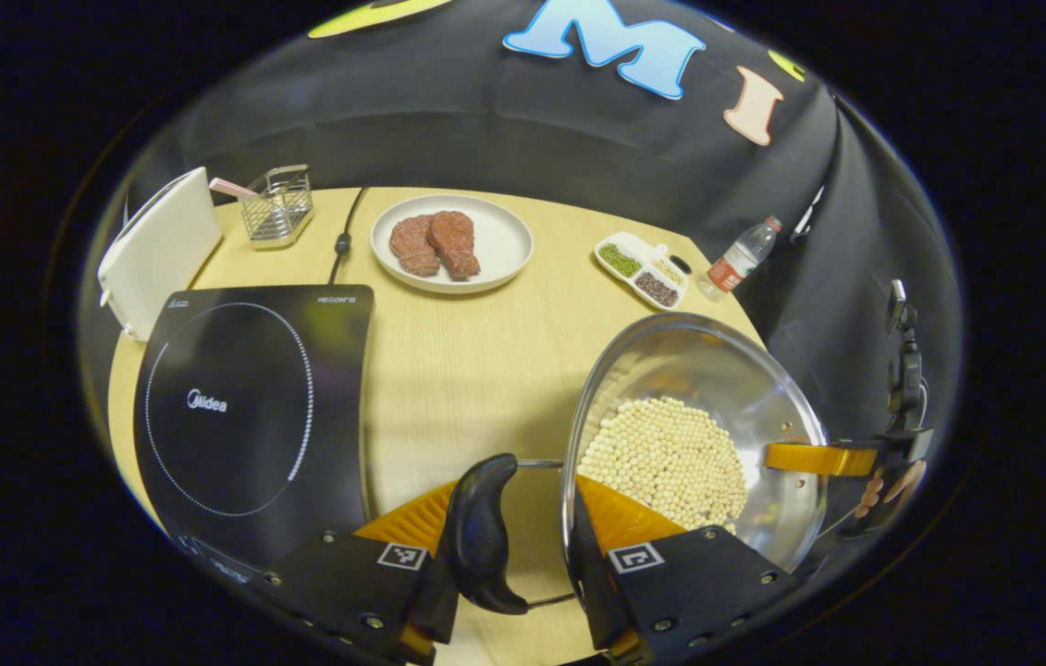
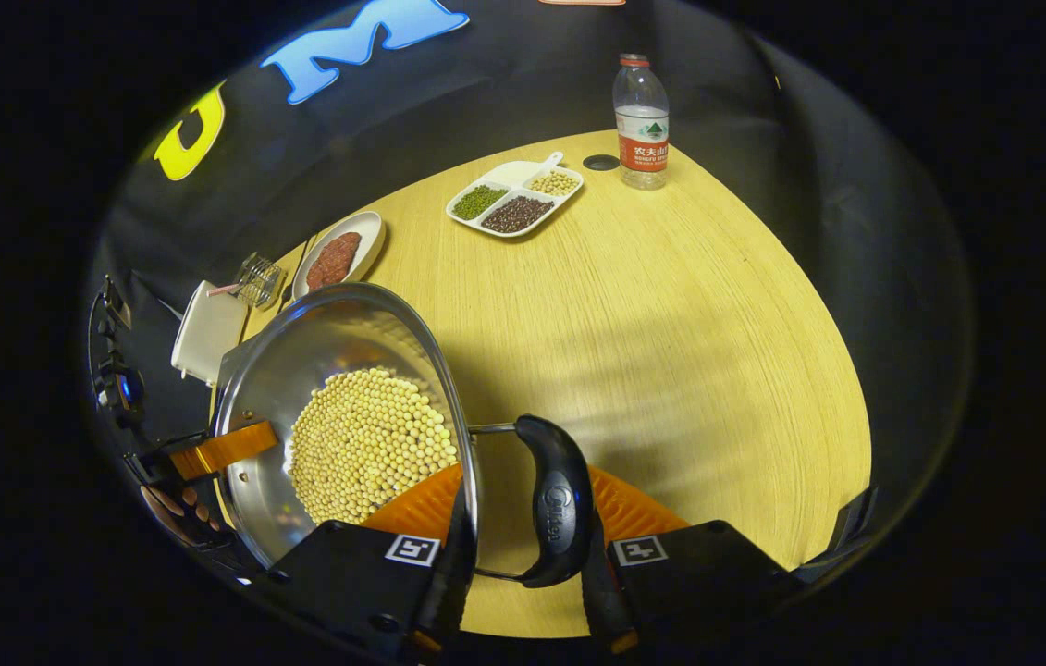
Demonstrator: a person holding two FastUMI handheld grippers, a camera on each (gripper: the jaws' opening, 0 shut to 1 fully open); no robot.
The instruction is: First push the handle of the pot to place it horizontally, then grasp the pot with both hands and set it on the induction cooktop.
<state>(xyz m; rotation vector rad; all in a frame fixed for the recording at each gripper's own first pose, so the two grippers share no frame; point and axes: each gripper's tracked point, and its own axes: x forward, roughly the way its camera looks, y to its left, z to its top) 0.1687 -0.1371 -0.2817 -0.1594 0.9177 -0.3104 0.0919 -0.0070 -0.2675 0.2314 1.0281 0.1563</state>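
A steel pot point(image 1: 744, 388) holding several pale beans point(image 1: 666, 458) hangs to the right of the black induction cooktop point(image 1: 245, 407). My left gripper point(image 1: 523, 518) is shut on the pot's black side handle point(image 1: 484, 536), one finger outside the handle and the other inside the pot's wall. On the far rim, the other gripper's finger point(image 1: 823, 458) and a hand point(image 1: 892, 486) show. In the right gripper view, my right gripper point(image 2: 532, 504) is shut the same way on the opposite black handle point(image 2: 558, 504) of the pot point(image 2: 319, 342). Whether the pot rests on the table, I cannot tell.
A white box point(image 1: 162, 245) and a wire rack point(image 1: 277, 203) stand behind the cooktop. A white plate point(image 1: 509, 240) with two meat patties, a divided tray point(image 2: 513, 171) of beans and a water bottle point(image 2: 641, 120) line the table's back. Bare wood point(image 2: 670, 351) lies to the pot's right.
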